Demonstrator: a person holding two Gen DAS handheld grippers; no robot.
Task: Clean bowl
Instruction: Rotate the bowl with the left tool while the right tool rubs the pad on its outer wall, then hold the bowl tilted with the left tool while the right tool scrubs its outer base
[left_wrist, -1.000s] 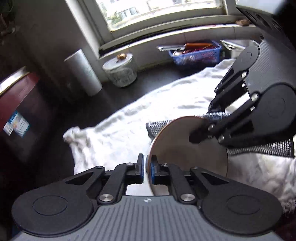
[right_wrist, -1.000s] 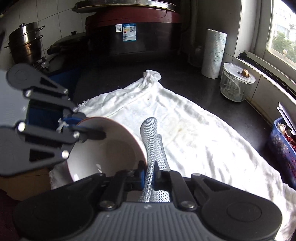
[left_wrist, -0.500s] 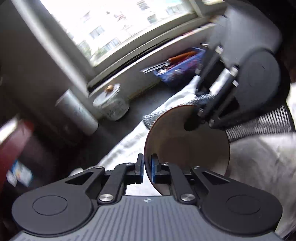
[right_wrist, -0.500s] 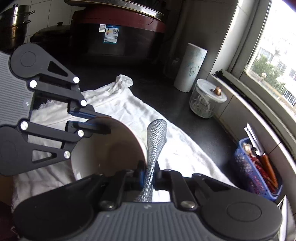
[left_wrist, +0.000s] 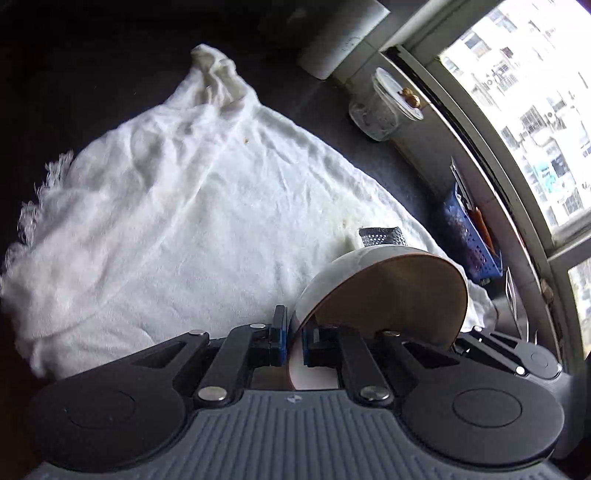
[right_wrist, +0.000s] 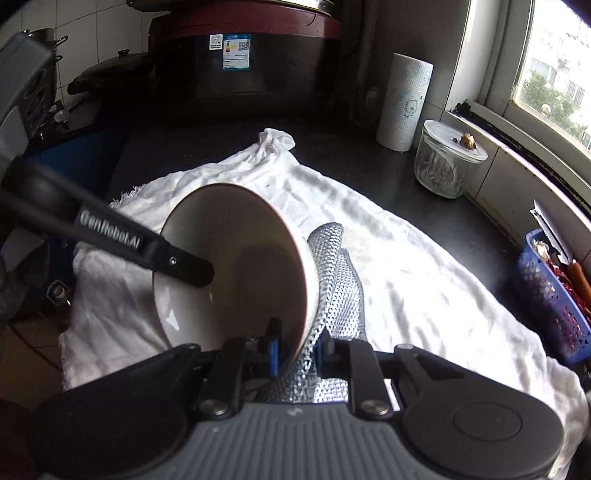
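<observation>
The bowl (right_wrist: 236, 266) is held up off the counter, tipped on its side, its rim pinched between the jaws of the left gripper (left_wrist: 291, 341), which are closed on the wall at about 6 o'clock in the left wrist view. In the right wrist view the same bowl is seen at centre, mouth turned toward 9 o'clock, with a left finger (right_wrist: 147, 249) reaching in from 9 o'clock across the pale inside. The right gripper (right_wrist: 295, 350) is clamped on a silvery mesh scouring cloth (right_wrist: 336, 266), and the rim of the bowl appears to be caught between the same jaws, with the cloth laid against the outer wall at roughly 3 o'clock of the bowl; whether the cloth is pressed hard cannot be told. Below, a white towel (left_wrist: 184, 206) is spread over the dark countertop (right_wrist: 369, 158), with a glass jar (right_wrist: 448, 166) and a paper roll (right_wrist: 404, 103) off toward 2 o'clock and a blue basket (right_wrist: 550, 295) at 3 o'clock. The bowl is judged to be stiff glazed ceramic, fairly heavy for a rim pinch, slick and breakable if dropped; a hold on the rim wall is judged best, with rubbing force kept modest so it is not levered out. The mesh cloth is soft and floppy, and it is judged best gripped near its folded middle.
</observation>
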